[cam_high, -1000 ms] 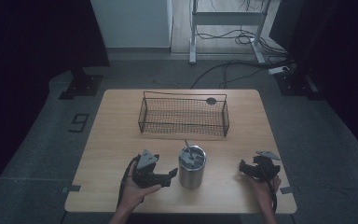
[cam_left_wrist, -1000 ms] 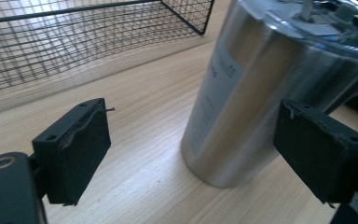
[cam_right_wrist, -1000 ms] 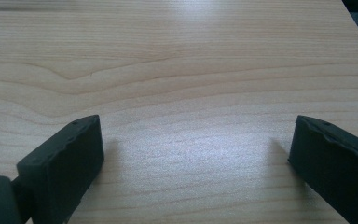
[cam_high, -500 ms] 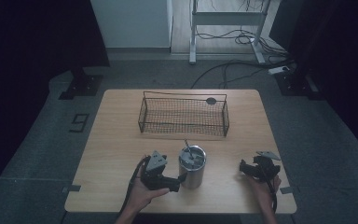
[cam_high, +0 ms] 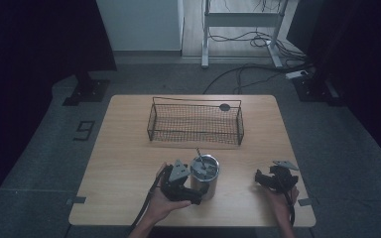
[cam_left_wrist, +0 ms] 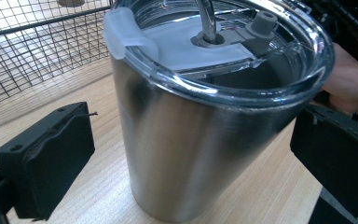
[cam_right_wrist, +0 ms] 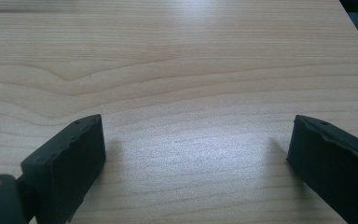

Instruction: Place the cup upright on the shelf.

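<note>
A steel tumbler [cam_high: 205,174] with a clear lid and a metal straw stands on the wooden table [cam_high: 124,158] near its front edge. My left gripper [cam_high: 197,191] has come in from the tumbler's left side, and its jaws have just been opening. In the left gripper view the tumbler [cam_left_wrist: 191,140] stands between the two black pads [cam_left_wrist: 51,158], with a clear gap on the left side. My right gripper [cam_high: 265,179] rests low at the front right, open over bare wood [cam_right_wrist: 196,158].
A black wire basket [cam_high: 195,121] stands across the far middle of the table, with a small dark disc [cam_high: 224,106] at its back right corner. In the left gripper view the basket mesh [cam_left_wrist: 37,51] lies just beyond the tumbler. Cables and a desk frame lie on the floor behind.
My left gripper has slid right up to the tumbler, and its jaws now stand on either side of it. The right gripper has stayed put.
</note>
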Available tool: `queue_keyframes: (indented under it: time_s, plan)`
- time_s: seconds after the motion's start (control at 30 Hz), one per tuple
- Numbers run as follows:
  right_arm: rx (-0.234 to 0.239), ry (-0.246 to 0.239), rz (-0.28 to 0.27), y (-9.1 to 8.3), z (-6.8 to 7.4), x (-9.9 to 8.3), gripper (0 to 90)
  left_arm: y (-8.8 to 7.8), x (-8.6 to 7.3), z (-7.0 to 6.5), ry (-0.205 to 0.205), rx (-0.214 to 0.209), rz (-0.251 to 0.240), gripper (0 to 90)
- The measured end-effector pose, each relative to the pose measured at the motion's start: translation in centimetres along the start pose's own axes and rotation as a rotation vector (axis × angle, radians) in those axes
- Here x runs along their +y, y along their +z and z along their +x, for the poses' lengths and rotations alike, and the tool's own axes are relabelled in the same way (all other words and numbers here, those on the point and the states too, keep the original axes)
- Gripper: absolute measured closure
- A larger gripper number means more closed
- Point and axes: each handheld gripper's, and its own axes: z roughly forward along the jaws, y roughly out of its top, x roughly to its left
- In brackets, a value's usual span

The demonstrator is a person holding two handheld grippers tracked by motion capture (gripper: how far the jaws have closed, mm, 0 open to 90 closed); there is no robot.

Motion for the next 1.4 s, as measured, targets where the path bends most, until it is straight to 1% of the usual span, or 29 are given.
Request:
queue_keyframes:
  time_s: [0.33, 0.37, 0.47, 0.53, 0.6, 0.63, 0.67, 0.73, 0.77, 1.07, 1.17, 1.2, 1.23, 1.3, 1.33, 1.4]
  plan:
    - [-0.001, -0.001, 0.0, 0.0, 0.0, 0.0, 4.0, 1.4, 0.6, -0.5, 0.003, 0.001, 0.007, 0.0]
    - [-0.001, 0.0, 0.0, 0.0, 0.0, 0.0, 4.0, 1.9, 0.8, -0.7, 0.009, 0.007, 0.011, 0.0]
    - [0.0, 0.0, 0.0, 0.0, 0.0, 0.0, 4.0, 2.5, 1.0, -1.0, 0.025, 0.041, 0.018, 0.0]
    - [0.0, 0.0, -0.001, 0.0, 0.0, 0.0, 4.0, 2.7, 1.1, -1.1, 0.029, 0.047, 0.017, 0.0]
    - [0.0, 0.0, 0.0, 0.0, 0.0, 0.0, 4.0, 3.0, 1.1, -1.1, 0.031, 0.055, 0.006, 0.0]
    - [-0.001, 0.0, 0.0, 0.0, 0.0, 0.0, 4.0, 3.1, 1.1, -1.2, 0.038, 0.058, 0.002, 0.0]
    - [0.0, 0.0, 0.0, 0.0, 0.0, 0.0, 4.0, 3.2, 1.1, -1.2, 0.052, 0.073, -0.002, 0.5]
    - [-0.001, -0.001, 0.0, 0.0, 0.0, 0.0, 4.0, 3.4, 0.9, -1.4, 0.077, 0.09, -0.002, 3.1]
    - [-0.001, -0.002, 0.0, 0.0, 0.0, 0.0, 4.0, 3.4, 0.9, -1.4, 0.083, 0.093, -0.004, 3.3]
    - [0.0, -0.002, 0.0, 0.0, 0.0, 0.0, 4.0, 3.2, 0.8, -1.2, 0.094, 0.076, -0.01, 4.1]
    - [0.0, -0.002, 0.0, 0.0, 0.0, 0.0, 4.0, 3.0, 0.7, -1.0, 0.113, 0.065, -0.01, 4.1]
    - [0.0, -0.002, 0.0, 0.0, 0.0, 0.0, 4.0, 3.0, 0.7, -1.0, 0.113, 0.065, -0.01, 4.1]
    - [0.0, -0.001, 0.0, 0.0, 0.0, 0.0, 4.0, 2.8, 0.7, -1.0, 0.13, 0.071, -0.007, 4.1]
    - [-0.001, -0.002, 0.0, 0.0, 0.0, 0.0, 4.0, 2.6, 0.8, -0.8, 0.137, 0.086, -0.006, 4.2]
    - [-0.001, -0.002, 0.0, 0.0, 0.0, 0.0, 4.0, 2.5, 0.8, -0.7, 0.136, 0.09, -0.008, 4.2]
    - [0.0, 0.0, 0.0, 0.0, 0.0, 0.0, 4.0, 2.2, 0.9, -0.4, 0.122, 0.089, -0.016, 4.2]
